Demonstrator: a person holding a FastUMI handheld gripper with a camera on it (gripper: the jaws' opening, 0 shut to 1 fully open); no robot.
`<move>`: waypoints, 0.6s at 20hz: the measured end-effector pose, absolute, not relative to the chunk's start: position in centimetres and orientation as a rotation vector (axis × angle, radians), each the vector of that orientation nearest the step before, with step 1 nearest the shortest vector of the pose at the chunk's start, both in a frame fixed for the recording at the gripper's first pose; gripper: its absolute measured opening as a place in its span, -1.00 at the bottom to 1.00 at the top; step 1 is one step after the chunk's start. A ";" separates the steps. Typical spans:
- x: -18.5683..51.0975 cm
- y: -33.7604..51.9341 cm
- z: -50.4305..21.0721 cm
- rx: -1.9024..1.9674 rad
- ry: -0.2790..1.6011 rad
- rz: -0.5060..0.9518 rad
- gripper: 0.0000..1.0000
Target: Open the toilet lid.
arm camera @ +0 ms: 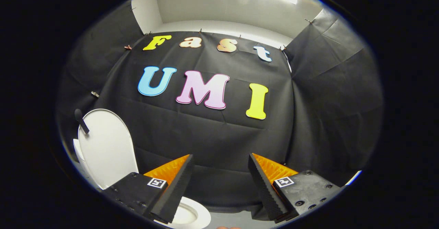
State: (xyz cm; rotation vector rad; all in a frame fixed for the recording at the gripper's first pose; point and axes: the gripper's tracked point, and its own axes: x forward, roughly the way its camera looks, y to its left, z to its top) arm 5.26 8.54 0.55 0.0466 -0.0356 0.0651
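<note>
**Lid already up, tool free**

My tool (221,184) is wide open and holds nothing; between the fingers I see only the black cloth wall (212,133). The lid (106,146) stands upright at about 9 o'clock from the fingers, well apart from them. The seat (200,215) lies low, just beside the left finger. I judge the opening is done; the next move needs only a clean retreat. I hold the tool level, pointing at the wall.

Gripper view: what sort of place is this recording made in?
Likely a mock bathroom in a booth: a toilet with its lid raised and bowl showing, and black cloth hung as walls. The gripper is open, holding nothing.
</note>
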 end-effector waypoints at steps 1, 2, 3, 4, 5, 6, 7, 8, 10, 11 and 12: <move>5.3 8.4 0.5 0.051 -0.031 0.064 0.96; 5.2 8.6 0.1 0.062 -0.015 0.067 0.96; 5.2 8.6 -0.2 0.069 -0.001 0.069 0.96; 5.2 8.6 -0.2 0.068 0.006 0.067 0.96; 5.2 8.5 -0.1 0.056 0.006 0.061 0.96; 5.1 8.3 -0.2 0.036 0.002 0.054 0.97; 5.1 8.2 -0.3 0.009 0.004 0.048 0.96; 5.1 8.3 -0.5 -0.009 0.009 0.050 0.96; 4.9 8.9 -0.7 -0.007 0.017 0.065 0.96; 4.9 9.0 -0.7 -0.005 0.018 0.068 0.96; 4.9 9.0 -0.5 0.000 0.014 0.070 0.97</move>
